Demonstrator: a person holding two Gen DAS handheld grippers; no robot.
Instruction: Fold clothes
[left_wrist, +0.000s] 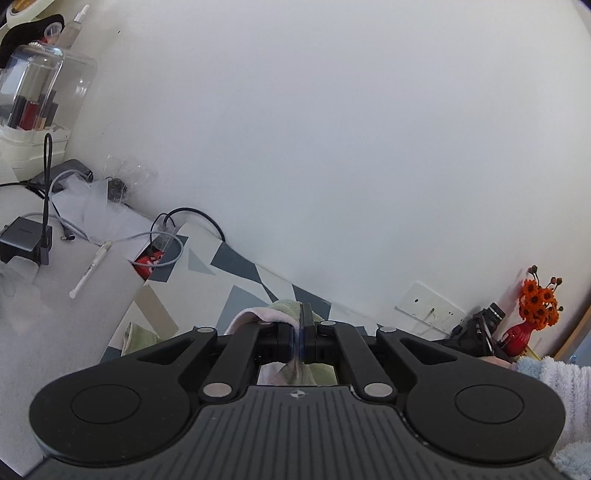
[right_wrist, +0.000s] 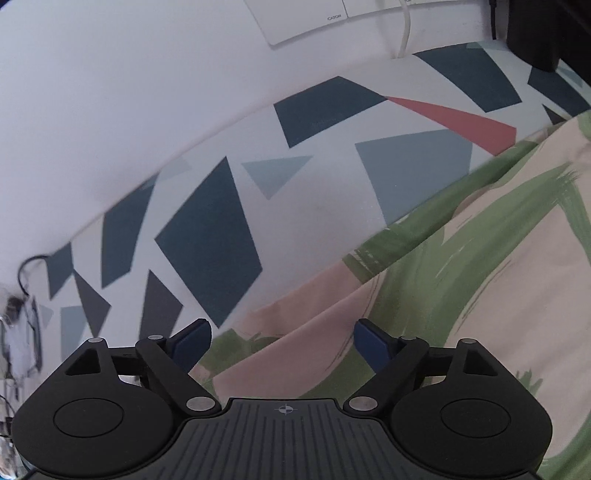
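- your left gripper (left_wrist: 301, 332) is clamped tight on a fold of the garment (left_wrist: 284, 312), soft green and pale pink cloth bunched between the pads.
- only your left view shows the red vase (left_wrist: 517, 334) of orange flowers and the cluttered white desk (left_wrist: 55, 314).
- your right gripper (right_wrist: 282, 343) stands wide apart, nothing between its blue pads (right_wrist: 371, 345).
- only your right view shows the garment (right_wrist: 461, 277) spread over the mat (right_wrist: 207, 236) with angular blue shapes.

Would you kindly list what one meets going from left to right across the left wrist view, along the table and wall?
Black charger block → white pen → grey cable loop → left gripper pinching the green-and-pink cloth → wall socket plate → red vase of orange flowers.
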